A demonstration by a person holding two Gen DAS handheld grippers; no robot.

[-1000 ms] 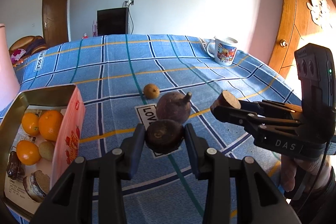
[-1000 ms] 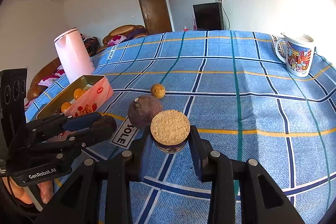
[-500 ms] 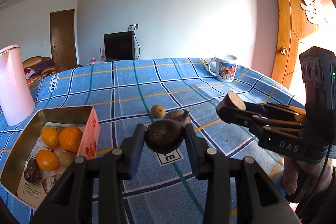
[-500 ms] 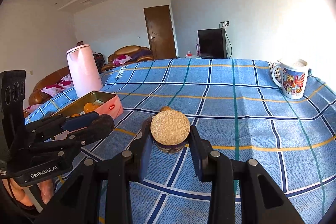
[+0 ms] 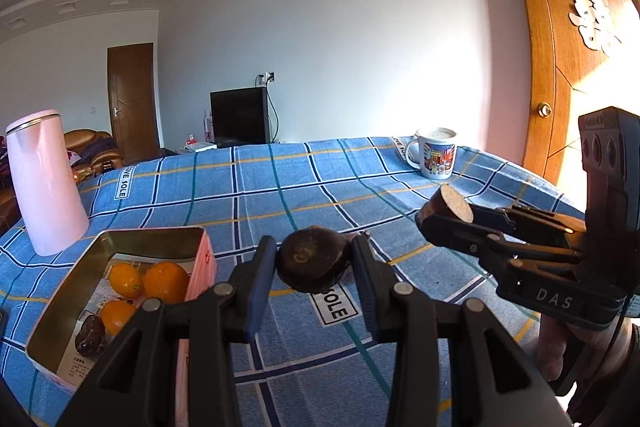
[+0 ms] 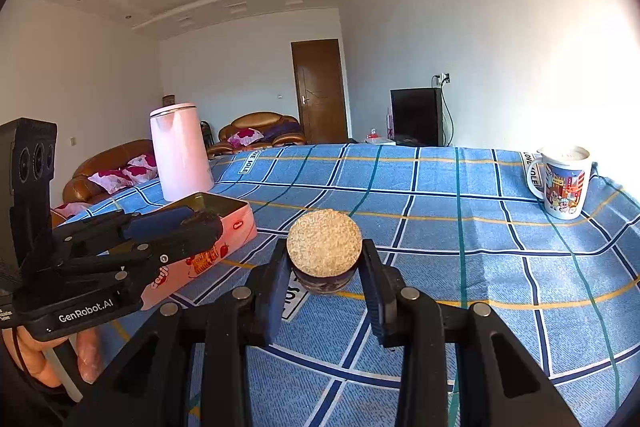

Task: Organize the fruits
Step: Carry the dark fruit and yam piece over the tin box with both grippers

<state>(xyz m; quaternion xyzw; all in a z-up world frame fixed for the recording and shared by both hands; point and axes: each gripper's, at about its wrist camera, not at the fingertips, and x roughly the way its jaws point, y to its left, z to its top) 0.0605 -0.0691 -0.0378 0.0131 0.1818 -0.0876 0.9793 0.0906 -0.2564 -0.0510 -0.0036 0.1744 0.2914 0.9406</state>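
Your left gripper (image 5: 314, 259) is pinching a dark, roundish fruit piece (image 5: 312, 261), both pads pressed against its sides, and it hangs clear of the tablecloth (image 5: 280, 195). Your right gripper (image 6: 324, 263) is clamped on a second piece, the cut half (image 6: 324, 243), whose pale, grainy cut face points up and toward the camera.

The relation that matters is the pink tin (image 5: 60, 307). From the left gripper it lies below and to the left, just beside the left finger, its long axis running away from you along that finger. From the right gripper it lies well off to the left, beyond the left gripper, which sits between the two. So your left hand is plainly the nearer one, and I'd judge its piece should go in first; the right hand would have to cross over or wait.

Inside the tin, three oranges (image 5: 166, 281) cluster toward the far end and middle, and a dark brown fruit (image 5: 90, 339) sits at the near end, all on a printed paper lining. The bare lining nearest the left finger looks like the open spot.

Past the tin stands a pink kettle (image 5: 44, 183), upright; a printed mug (image 5: 434, 155) sits far off toward the right edge. Neither is in your way.
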